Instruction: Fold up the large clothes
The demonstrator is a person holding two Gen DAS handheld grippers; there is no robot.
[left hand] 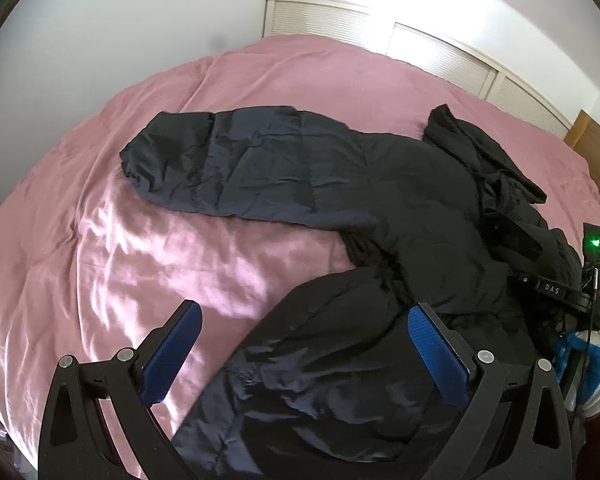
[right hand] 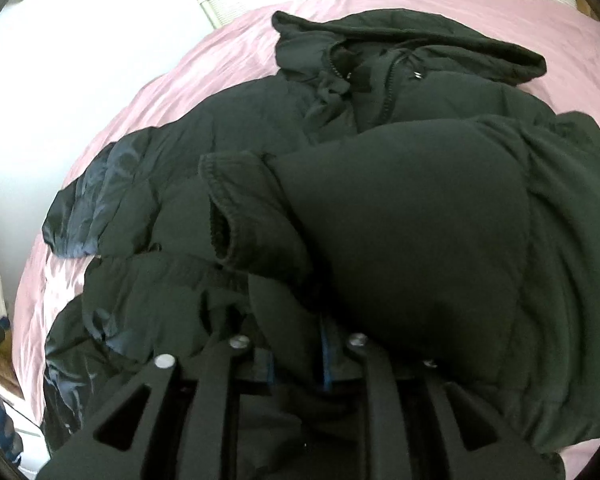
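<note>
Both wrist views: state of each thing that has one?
black jacket: unfolded, crumpled on the bed, one sleeve stretched out flat.
hood: bunched at the far end, zipper open.
folded-over sleeve: draped over the body, cuff open.
left gripper: open, jacket fabric between the fingers, not pinched.
right gripper: nearly shut, fabric between its jaws.
pink bedcover: wrinkled.

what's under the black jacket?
Pink bedcover shows all around the black jacket, so it lies on the bed. Whatever sits beneath its bulk is covered.
</note>
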